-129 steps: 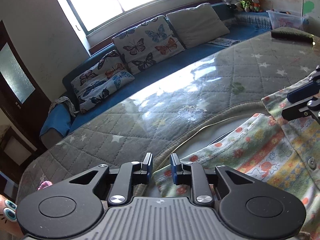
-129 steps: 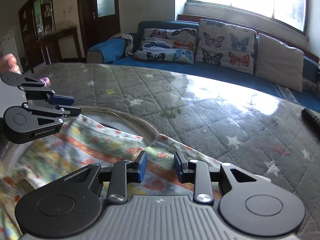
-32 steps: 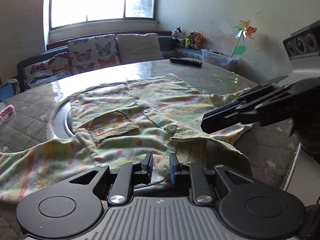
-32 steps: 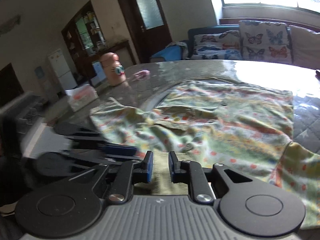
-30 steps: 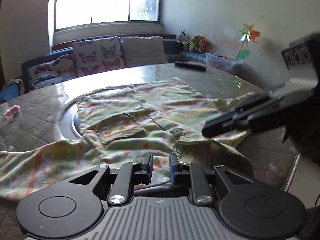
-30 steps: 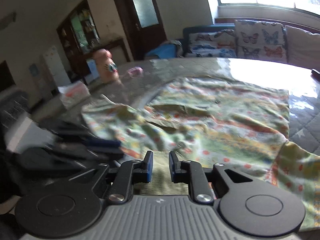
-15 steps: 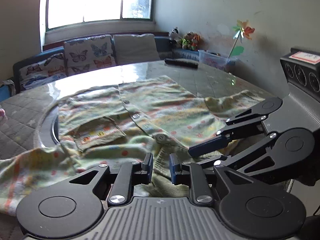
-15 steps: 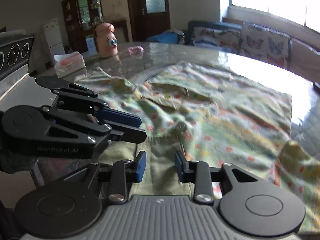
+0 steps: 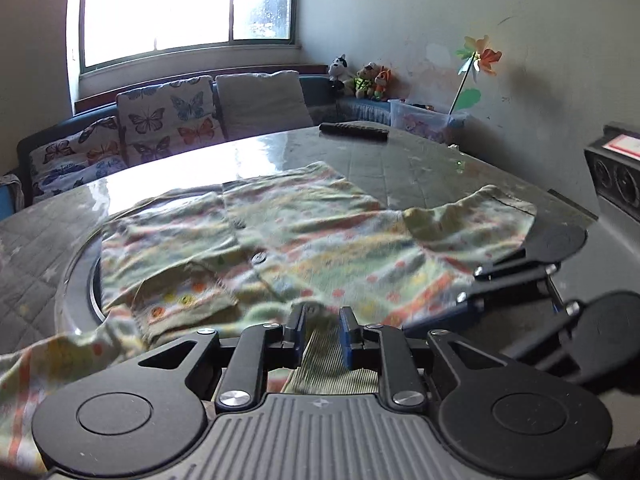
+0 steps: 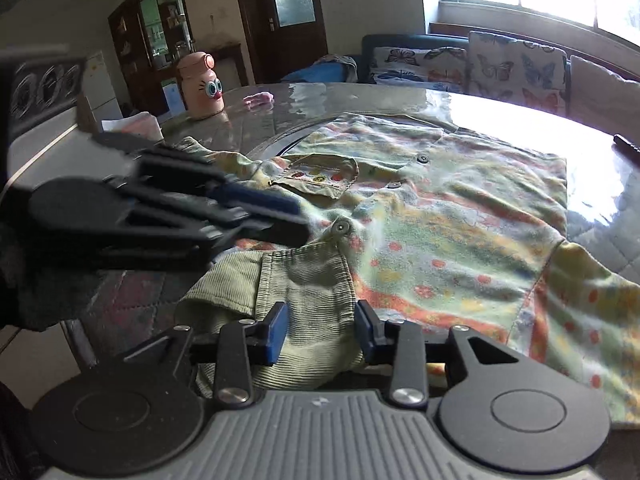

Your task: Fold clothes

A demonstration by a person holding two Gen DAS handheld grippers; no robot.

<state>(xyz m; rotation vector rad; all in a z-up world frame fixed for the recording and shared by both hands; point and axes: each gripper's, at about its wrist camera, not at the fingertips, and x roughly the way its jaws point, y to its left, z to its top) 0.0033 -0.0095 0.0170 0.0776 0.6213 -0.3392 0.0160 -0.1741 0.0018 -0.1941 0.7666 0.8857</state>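
Your two claws meet at the collar end of a child's button-front shirt (image 10: 436, 216) spread face-up on the glass-topped table (image 9: 400, 160), window side beyond. Left claw (image 9: 322, 330): jaws a little apart, ribbed olive collar (image 10: 304, 280) lying betw. them, nothing pinched. Right claw (image 10: 318, 330): jaws wide apart, straddling that same collar w/o gripping.

Risks, as judged from here: close either claw now & you may catch only the loose collar flap, so the body stays put & drags into a skewed crease. The glass looks slick; a one-sided pull could slide the whole shirt toward the collar-side table edge. Claws sit close together, so they could knock each other.

The shirt itself: pastel green w/ orange & yellow dots & bands, placket buttoned, chest pocket (image 10: 320, 178) flap lifted, short sleeves out to either side of the collar, one rumpled. Fabric soft, lightly wrinkled; hem lies flat, far from collar.
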